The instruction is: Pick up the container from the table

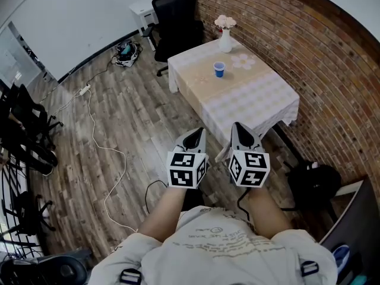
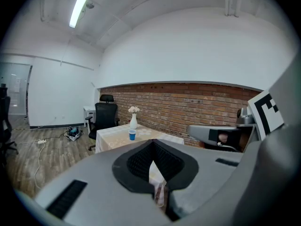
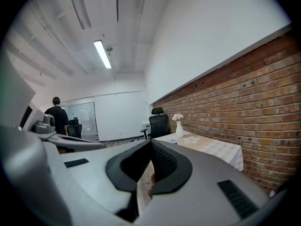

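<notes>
Approach step, no grasp yet. In the head view both tools sit low in front of the person, well apart from the desk (image 1: 261, 100), which lies at 12 o'clock from them along the brick wall. The left tool (image 1: 195, 136) has its jaws together with nothing between them, as the left gripper view shows with the pads meeting at the tip (image 2: 153, 147). The right tool (image 1: 240, 132) is the same, jaws closed and empty in its own view (image 3: 151, 147). The container looks to be the blue cup (image 1: 219, 69), which stands upright on the desk's cloth toward the far end, apart from everything else; it also shows small in the left gripper view (image 2: 132, 134) and the right gripper view (image 3: 173, 141). The vase (image 1: 225, 40) with flowers is near the cup at its 1 o'clock. As a judgement, the next move needs the person to close in on the desk, open one tool wide enough for the cup wall, bring the jaws either side of it, then squeeze and lift without knocking the vase. Count: two tools, one desk, one blue cup, one vase, one office chair (image 1: 175, 16) at the desk's far end, one dark bag (image 1: 312, 183) on the floor at 4 o'clock of the right tool, one person (image 3: 56, 112) far off in the right gripper view.
</notes>
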Demonstrator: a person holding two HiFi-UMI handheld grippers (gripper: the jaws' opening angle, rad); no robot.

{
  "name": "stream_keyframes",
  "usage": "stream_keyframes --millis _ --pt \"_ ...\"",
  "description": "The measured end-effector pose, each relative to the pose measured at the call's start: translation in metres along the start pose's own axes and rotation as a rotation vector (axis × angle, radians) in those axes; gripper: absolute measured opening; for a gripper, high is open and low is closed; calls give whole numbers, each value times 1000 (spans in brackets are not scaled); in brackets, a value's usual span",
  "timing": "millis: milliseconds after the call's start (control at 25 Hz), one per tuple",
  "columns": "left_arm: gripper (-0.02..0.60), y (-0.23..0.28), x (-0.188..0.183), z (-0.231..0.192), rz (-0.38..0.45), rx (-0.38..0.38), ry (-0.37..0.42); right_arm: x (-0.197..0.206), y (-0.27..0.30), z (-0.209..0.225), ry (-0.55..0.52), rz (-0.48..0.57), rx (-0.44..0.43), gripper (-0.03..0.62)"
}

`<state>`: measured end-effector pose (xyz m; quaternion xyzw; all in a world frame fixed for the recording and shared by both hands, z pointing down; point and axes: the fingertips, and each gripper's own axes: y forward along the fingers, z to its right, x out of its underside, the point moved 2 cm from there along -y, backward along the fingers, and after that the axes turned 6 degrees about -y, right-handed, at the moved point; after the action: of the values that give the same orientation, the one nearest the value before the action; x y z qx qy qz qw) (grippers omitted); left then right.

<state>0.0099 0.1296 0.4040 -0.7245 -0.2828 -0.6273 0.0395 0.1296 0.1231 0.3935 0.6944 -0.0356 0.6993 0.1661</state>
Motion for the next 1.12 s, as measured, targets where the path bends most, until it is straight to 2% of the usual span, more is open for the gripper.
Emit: stream_keyframes --millis 440,720,1120 --pt "2 58 -19 -41 -12 35 -21 -6 69 8 -17 -15 30 0" --pt "2 109 -39 -85 -27 57 10 -13 137 9 -22 -32 62 2" --pt "2 179 -77 -157 -56 120 -9 -29 237 2 -27 -62 125 2"
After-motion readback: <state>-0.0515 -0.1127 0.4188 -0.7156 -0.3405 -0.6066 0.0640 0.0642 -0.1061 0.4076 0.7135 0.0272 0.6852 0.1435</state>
